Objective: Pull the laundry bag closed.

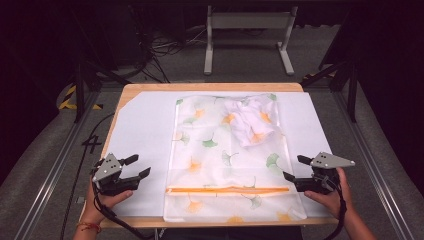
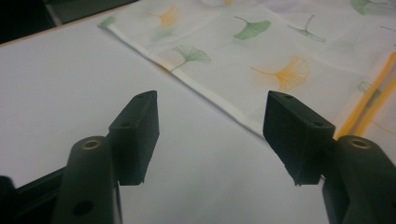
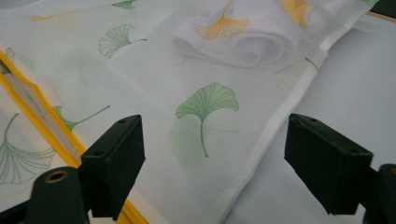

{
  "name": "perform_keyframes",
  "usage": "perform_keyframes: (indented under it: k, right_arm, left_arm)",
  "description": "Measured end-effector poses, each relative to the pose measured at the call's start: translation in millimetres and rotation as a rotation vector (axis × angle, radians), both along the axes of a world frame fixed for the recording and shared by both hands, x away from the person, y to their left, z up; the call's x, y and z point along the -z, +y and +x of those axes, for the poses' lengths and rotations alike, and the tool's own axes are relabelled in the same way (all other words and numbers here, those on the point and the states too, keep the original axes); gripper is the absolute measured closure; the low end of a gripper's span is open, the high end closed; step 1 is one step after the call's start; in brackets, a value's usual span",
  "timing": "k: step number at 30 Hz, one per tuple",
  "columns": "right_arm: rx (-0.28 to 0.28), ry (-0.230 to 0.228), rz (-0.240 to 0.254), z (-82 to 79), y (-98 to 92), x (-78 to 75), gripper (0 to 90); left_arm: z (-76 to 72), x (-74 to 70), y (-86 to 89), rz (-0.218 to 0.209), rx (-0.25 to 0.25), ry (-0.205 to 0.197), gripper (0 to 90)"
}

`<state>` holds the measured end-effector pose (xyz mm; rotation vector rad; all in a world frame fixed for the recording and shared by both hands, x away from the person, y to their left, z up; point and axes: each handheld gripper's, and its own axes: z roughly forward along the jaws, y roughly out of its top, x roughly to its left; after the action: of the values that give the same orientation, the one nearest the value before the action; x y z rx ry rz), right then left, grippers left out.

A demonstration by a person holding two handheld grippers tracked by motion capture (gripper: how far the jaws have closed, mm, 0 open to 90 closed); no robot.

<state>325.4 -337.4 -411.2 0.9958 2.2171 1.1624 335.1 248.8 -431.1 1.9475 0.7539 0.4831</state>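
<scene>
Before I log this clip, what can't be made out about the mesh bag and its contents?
- White bundle inside the mesh bag: the sheer printed fabric veils it in the high view and right gripper view; what garment it is cannot be told.
- Orange zipper: its slider is too small to find, so open or shut is unclear.
- Bag's near end: cut off by the frame edge in the left gripper view.

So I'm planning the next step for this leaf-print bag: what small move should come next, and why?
Probably bring the right gripper in to the bag at its near right edge. Both grippers, the left gripper too, stand open beside it, holding nothing, and the orange strip lies closest to them.
</scene>
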Motion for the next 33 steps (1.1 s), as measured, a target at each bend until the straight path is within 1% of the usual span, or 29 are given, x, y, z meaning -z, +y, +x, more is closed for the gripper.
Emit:
perform_keyframes:
  k: [1, 2, 3, 4, 5, 6, 7, 8, 10, 11, 12, 13, 14, 15, 16, 18, 19, 20, 21, 22, 25, 26, 27, 28, 29, 30, 31, 32, 33]
  right_arm:
    - [0.001, 0.006, 0.003, 0.4, -0.2, 0.8, 24.0]
    - [0.007, 0.007, -0.001, 0.5, 0.5, 0.7, 25.1]
    - [0.007, 0.007, -0.001, 0.5, 0.5, 0.7, 25.1]
    - [0.014, 0.006, -0.005, 0.4, 1.5, 0.2, 27.4]
    - [-0.004, 0.007, 0.01, -0.2, 2.1, -1.2, 32.3]
    - [-0.013, 0.004, 0.022, -0.9, 2.8, -2.2, 34.4]
    - [-0.015, -0.008, 0.017, -1.4, 4.6, -4.0, 37.7]
    - [-0.029, -0.012, 0.021, -1.4, 5.9, -5.1, 40.0]
    - [-0.036, -0.023, 0.016, -0.5, 9.7, -7.1, 42.4]
    - [-0.036, -0.023, 0.016, -0.5, 9.7, -7.1, 42.4]
    - [-0.044, -0.025, 0.023, 0.4, 11.0, -7.3, 42.7]
    - [-0.05, -0.02, 0.029, 1.7, 13.5, -7.5, 46.6]
    - [-0.064, -0.018, 0.036, 2.1, 15.3, -8.0, 47.3]
    - [-0.077, -0.018, 0.044, 2.2, 16.9, -8.4, 48.8]
    - [-0.094, -0.017, 0.041, 2.1, 21.2, -9.3, 50.9]
    - [-0.11, -0.02, 0.028, 1.8, 27.5, -9.9, 52.0]
    - [-0.121, -0.019, 0.025, 1.5, 31.3, -10.0, 54.6]
    - [-0.125, -0.019, 0.018, 1.3, 34.3, -10.0, 55.2]
    - [-0.135, -0.018, 0.007, 0.8, 40.5, -10.6, 55.3]
    - [-0.155, -0.011, 0.009, 0.0, 46.1, -11.4, 55.4]
    - [-0.197, 0.0, -0.01, -1.4, 62.6, -12.9, 55.7]
    - [-0.218, 0.01, -0.011, -1.4, 69.7, -13.0, 57.4]
    - [-0.232, 0.015, -0.017, -1.5, 75.7, -12.8, 58.1]
    - [-0.232, 0.015, -0.017, -1.5, 75.7, -12.8, 58.1]
    - [-0.27, 0.028, -0.035, -2.7, 88.0, -11.7, 59.1]
    - [-0.285, 0.027, -0.05, -3.1, 94.2, -11.6, 59.5]
    - [-0.285, 0.027, -0.05, -3.1, 94.2, -11.6, 59.5]
    - [-0.315, 0.025, -0.067, -3.8, 107.2, -13.0, 62.6]
    - [-0.327, 0.025, -0.069, -3.8, 112.2, -14.1, 62.7]
  left_arm:
    - [-0.3, 1.1, -4.0, 0.032, 0.017, -0.003, 42.7]
    - [-0.6, 1.4, -5.7, 0.038, 0.041, 0.004, 45.7]
    - [-0.6, 1.4, -5.7, 0.038, 0.041, 0.004, 50.1]
    - [-1.7, 1.9, -8.1, 0.052, 0.055, 0.004, 50.1]
    - [-2.4, 2.2, -9.0, 0.058, 0.062, 0.0, 53.8]
    - [-3.7, 2.6, -9.6, 0.056, 0.069, 0.004, 56.2]
    - [-4.4, 3.0, -9.1, 0.049, 0.072, 0.004, 61.2]
    - [-5.7, 3.8, -8.1, 0.037, 0.071, 0.005, 63.3]
    - [-8.6, 4.4, -5.8, 0.051, 0.061, 0.0, 70.5]
    - [-8.6, 4.4, -5.8, 0.051, 0.061, 0.0, 73.9]
    - [-10.1, 4.3, -3.7, 0.038, 0.069, -0.007, 73.9]
    - [-11.6, 3.5, -2.7, 0.042, 0.061, -0.007, 77.4]
    - [-12.7, 3.0, -2.3, 0.042, 0.057, -0.005, 81.4]
    - [-15.0, 1.7, -1.7, 0.042, 0.077, -0.008, 85.1]
    - [-16.0, 0.9, -1.8, 0.045, 0.08, -0.01, 89.7]
    - [-16.2, -0.7, -2.7, 0.04, 0.093, -0.007, 90.0]
    - [-16.4, -0.8, -3.8, 0.043, 0.098, -0.008, 90.0]
    - [-16.1, -0.5, -5.8, 0.056, 0.101, -0.008, 90.0]
    - [-16.1, -0.1, -7.2, 0.049, 0.105, 0.002, 90.0]
    - [-16.0, -0.1, -8.8, 0.046, 0.104, 0.005, 90.0]
    - [-15.2, -0.3, -13.4, 0.046, 0.113, 0.015, 90.0]
    - [-13.4, 0.5, -21.3, 0.069, 0.103, 0.028, 90.0]
    - [-13.4, 0.5, -21.3, 0.069, 0.103, 0.028, 90.0]
    - [-12.4, 0.7, -24.9, 0.077, 0.111, 0.028, 90.0]
    - [-11.0, 1.0, -28.6, 0.08, 0.121, 0.032, 90.0]
    - [-5.8, 1.7, -36.1, 0.095, 0.137, 0.039, 90.0]
    - [-5.8, 1.7, -36.1, 0.095, 0.137, 0.039, 90.0]
    - [-1.2, 1.8, -42.2, 0.098, 0.153, 0.042, 90.0]
    - [2.2, 1.9, -46.6, 0.098, 0.172, 0.05, 90.0]
